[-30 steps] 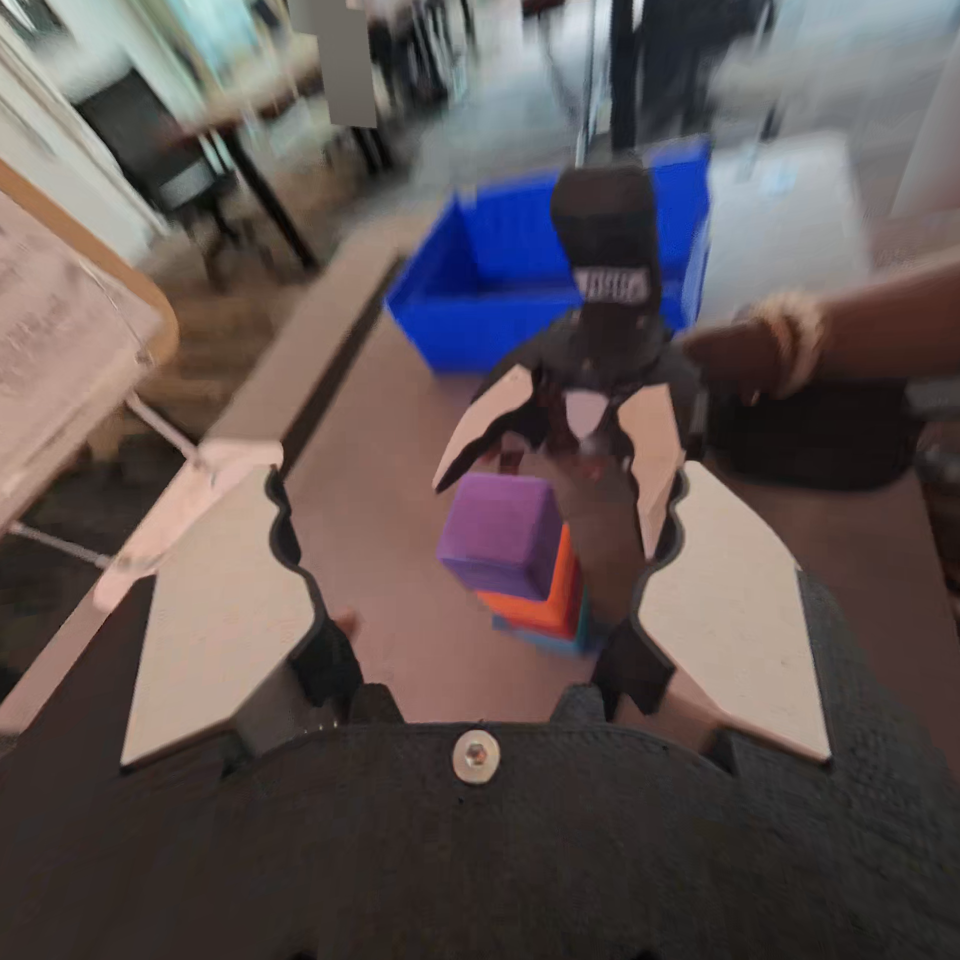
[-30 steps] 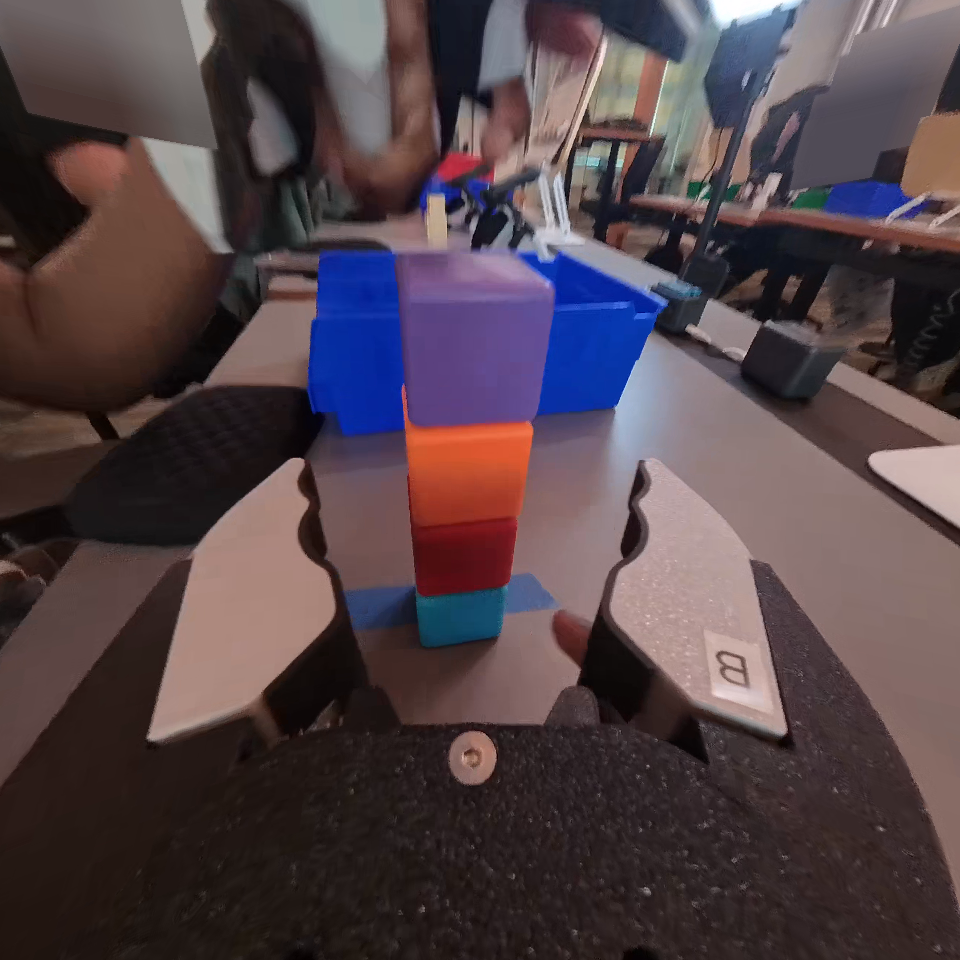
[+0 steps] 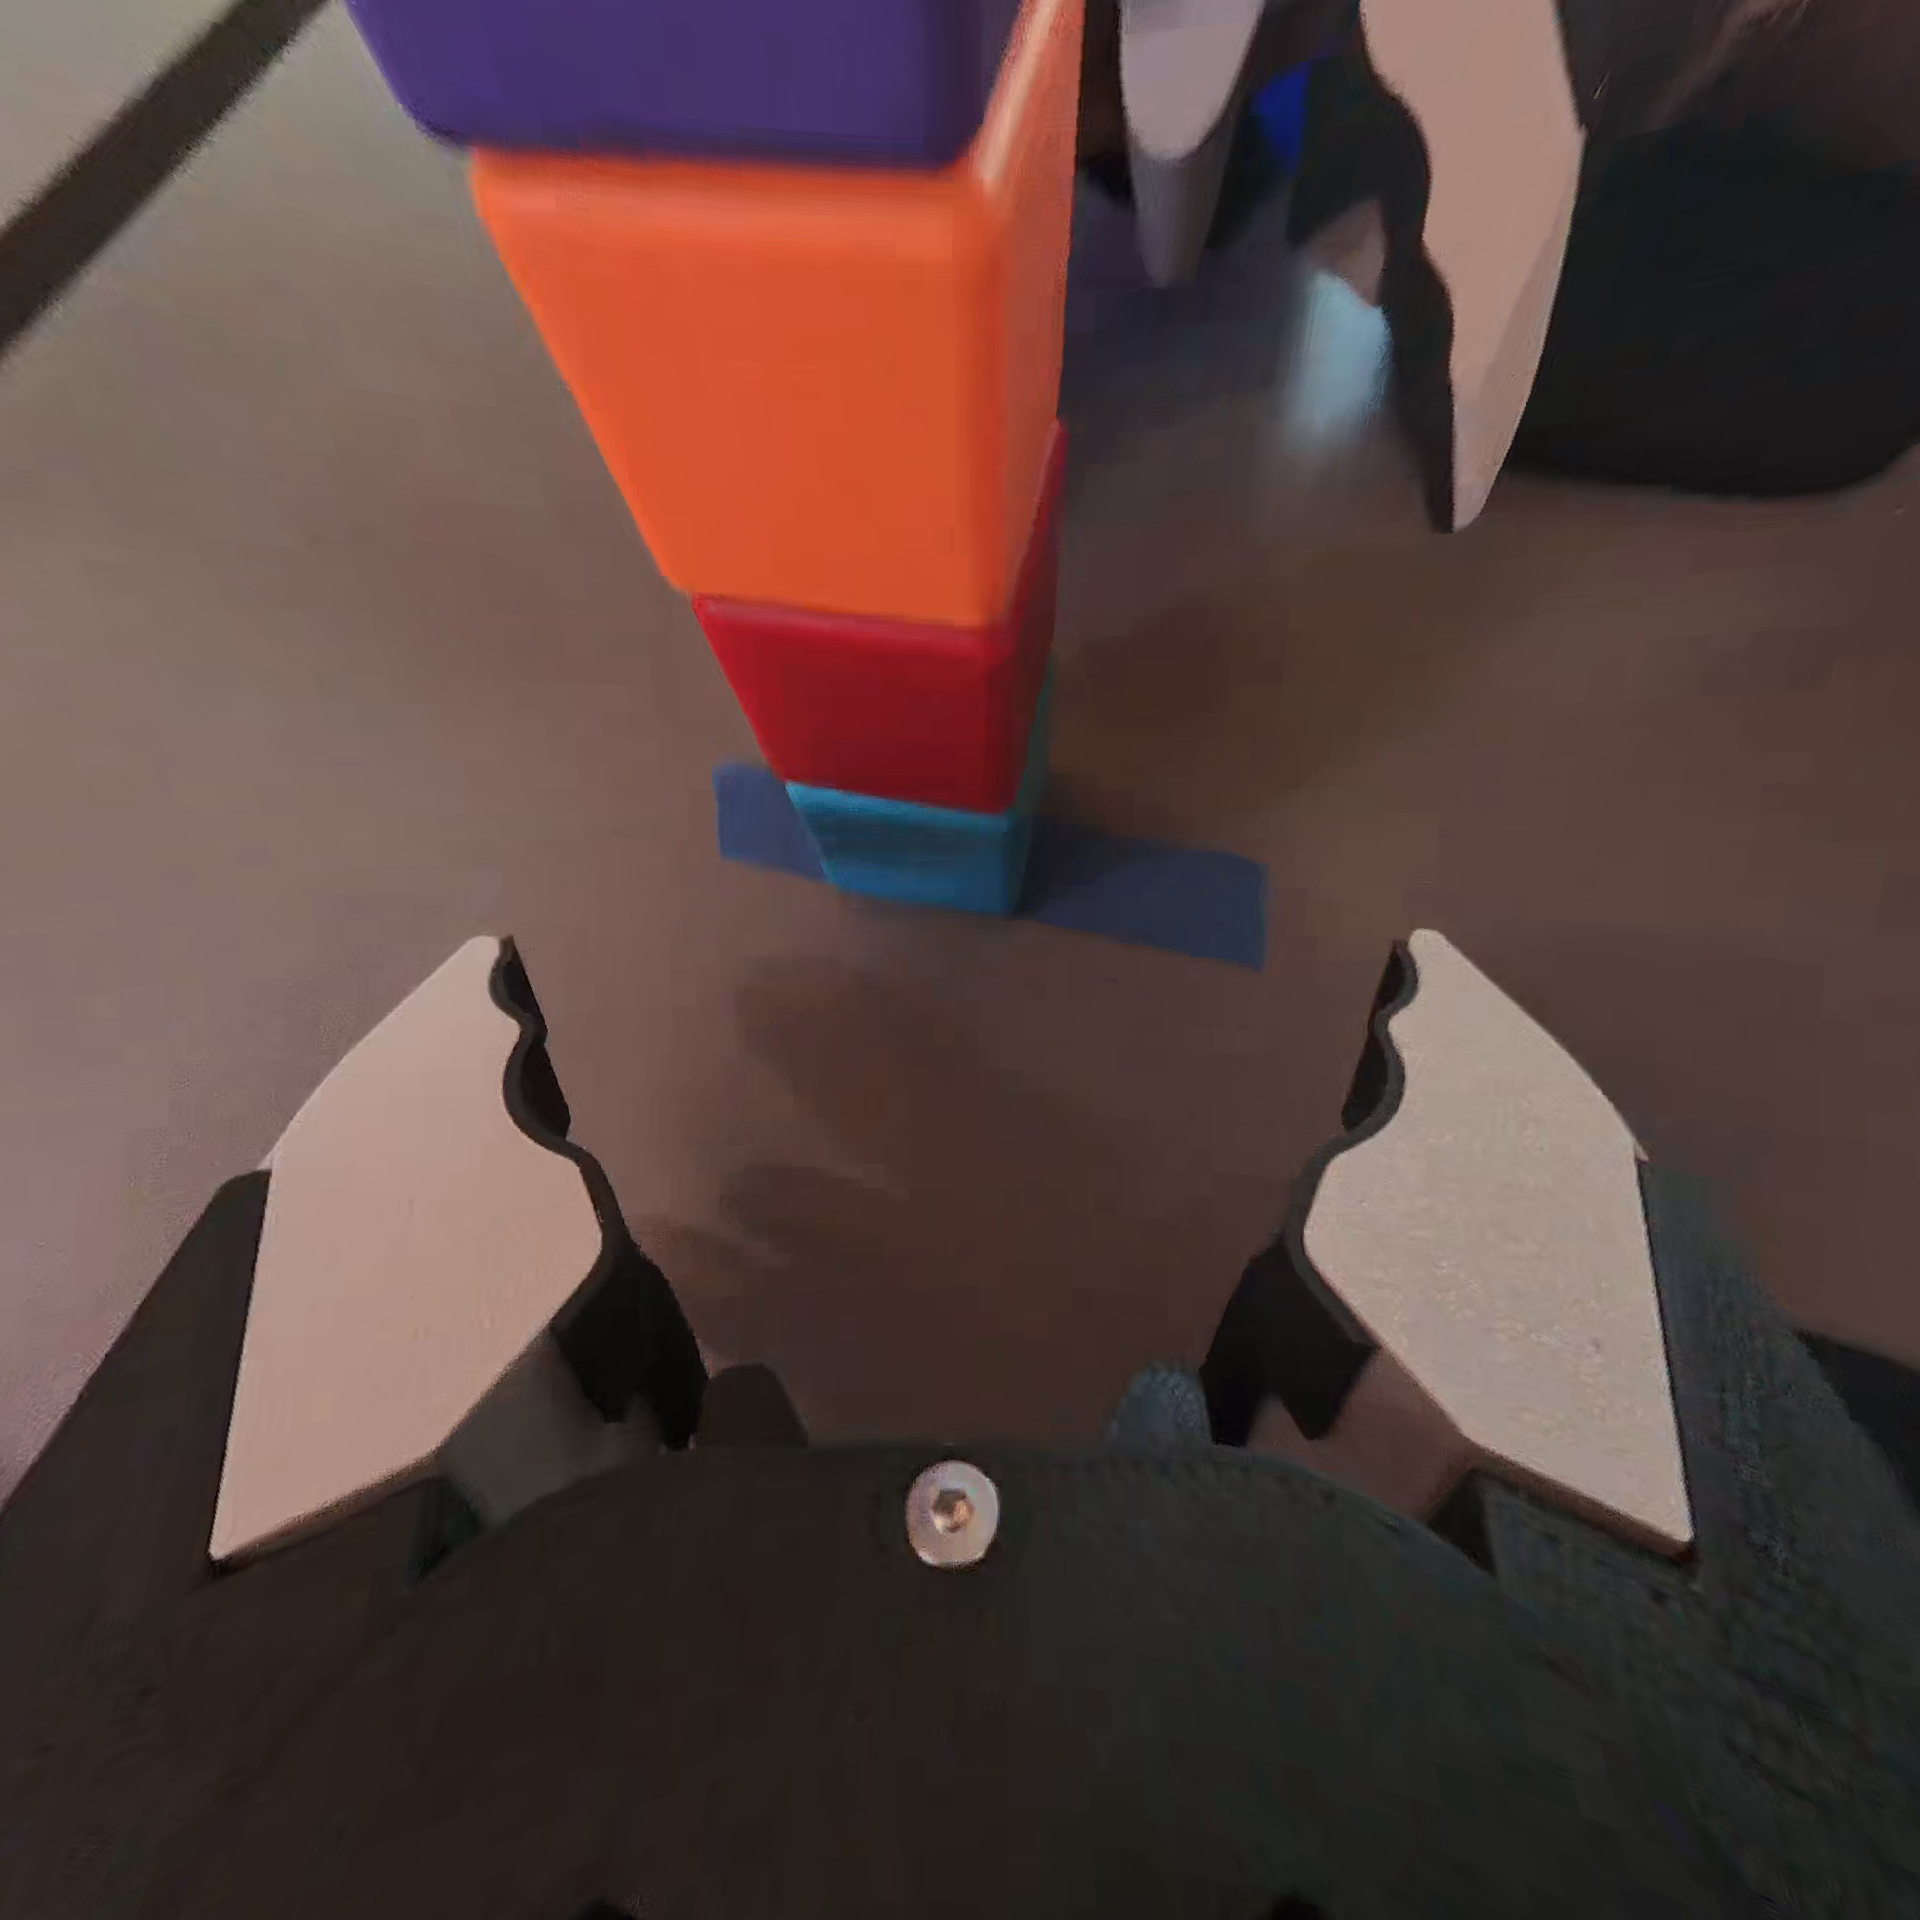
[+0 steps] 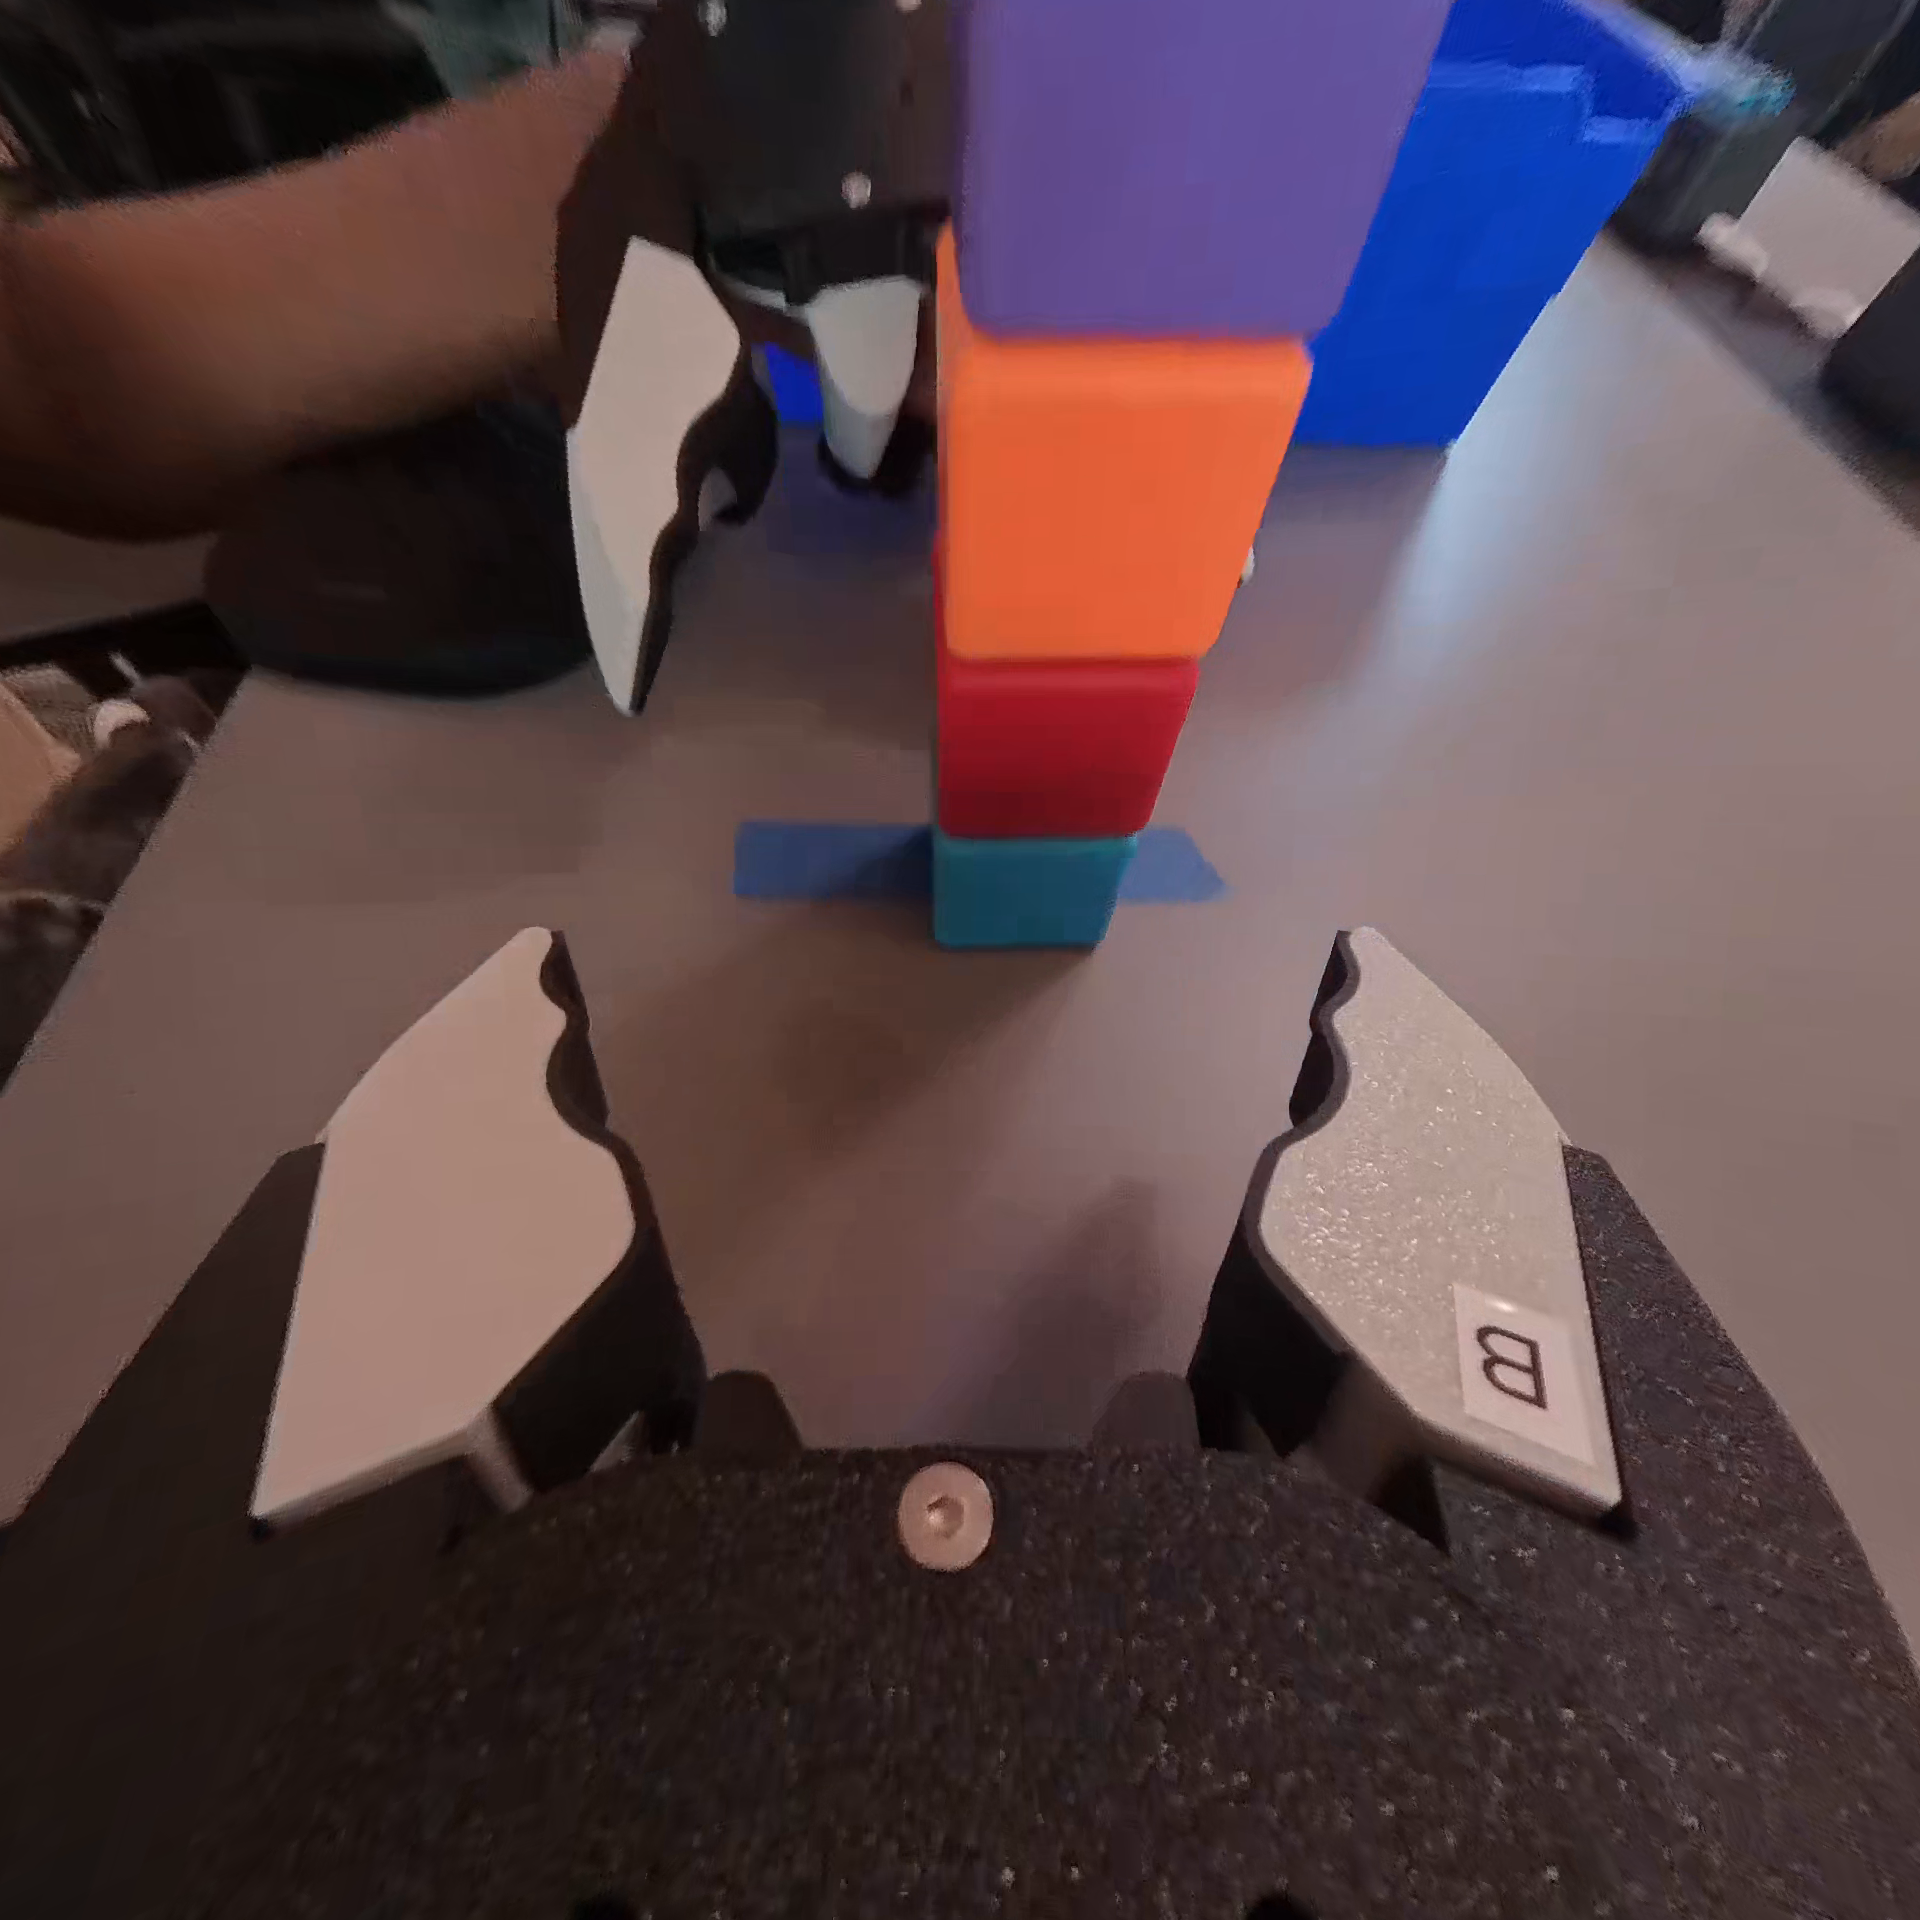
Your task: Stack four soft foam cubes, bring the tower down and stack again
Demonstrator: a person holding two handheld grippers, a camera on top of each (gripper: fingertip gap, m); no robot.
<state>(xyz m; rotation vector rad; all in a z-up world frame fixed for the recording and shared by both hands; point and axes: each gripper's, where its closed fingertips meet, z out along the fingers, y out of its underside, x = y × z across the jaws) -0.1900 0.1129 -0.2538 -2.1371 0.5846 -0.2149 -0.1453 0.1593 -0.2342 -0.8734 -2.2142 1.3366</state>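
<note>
Four-cube tower stood on blue tape (image 4: 831,860), teal cube (image 4: 1023,894) lowest, purple cube (image 4: 1174,156) topmost; left gripper (image 3: 951,1039) and right gripper (image 4: 951,1039) both spread wide, empty, near it; foam likely light, squashy, so grip purple's side faces gently.

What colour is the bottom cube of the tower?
Teal-blue; the bottom cube sits on a blue tape strip, clearest in the right wrist view.

Dim, warm indoor light; overall motion blur, wide-angle stretching at edges, pale glare on the table (image 4: 1558,727).
</note>
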